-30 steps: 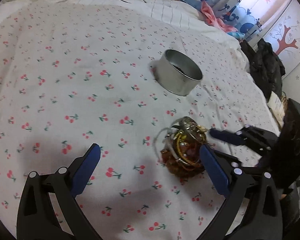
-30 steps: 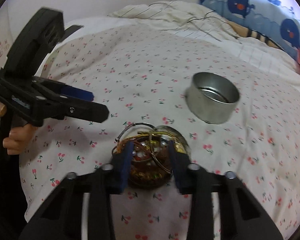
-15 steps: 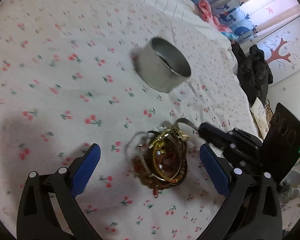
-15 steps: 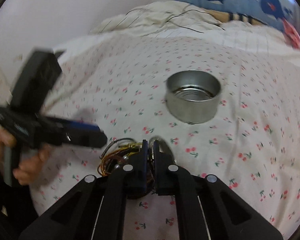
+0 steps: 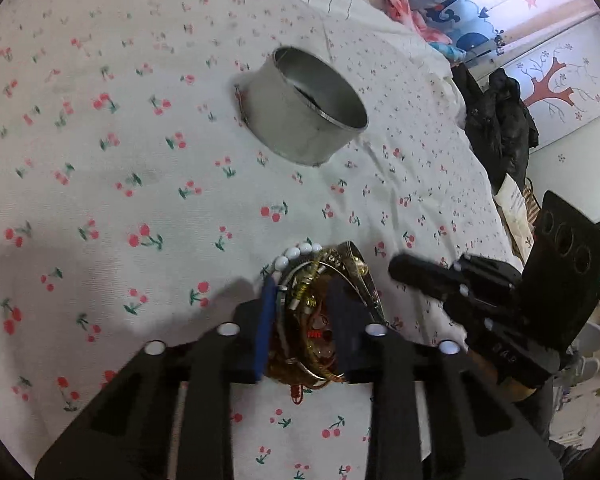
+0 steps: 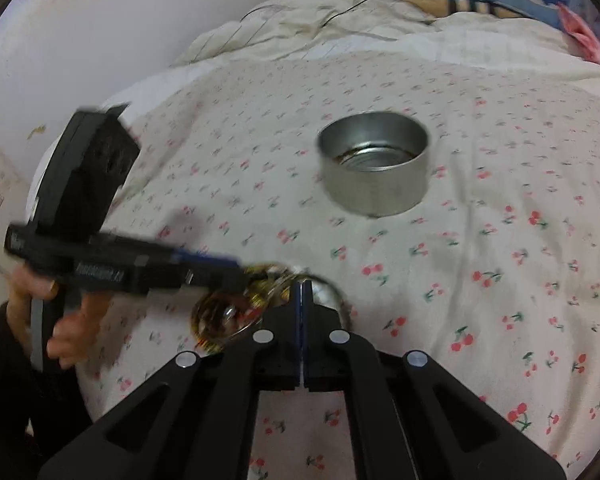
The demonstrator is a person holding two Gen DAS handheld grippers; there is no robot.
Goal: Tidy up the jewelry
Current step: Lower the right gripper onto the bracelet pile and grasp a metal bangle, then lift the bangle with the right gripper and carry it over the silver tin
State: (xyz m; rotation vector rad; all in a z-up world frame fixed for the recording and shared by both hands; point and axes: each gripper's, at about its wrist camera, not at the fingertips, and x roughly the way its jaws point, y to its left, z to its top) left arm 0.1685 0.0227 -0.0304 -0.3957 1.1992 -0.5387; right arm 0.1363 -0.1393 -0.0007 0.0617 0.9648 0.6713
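A tangled pile of jewelry, with gold bangles, a white bead bracelet and brown pieces, lies on the cherry-print bedsheet. My left gripper is closed around the pile, its blue pads pressing bangles between them. My right gripper is shut, pads together, its tips at the right edge of the pile; whether it pinches a piece is hidden. It also shows in the left wrist view, just right of the pile. An empty silver round tin stands farther away on the sheet.
The bedsheet covers a soft bed. A crumpled white duvet and whale-print pillows lie at the far end. Dark clothing hangs past the bed's right edge.
My left gripper moved forward over the pile and closed from wide open onto it. My right gripper shut from around the pile and drew back to the pile's right edge.
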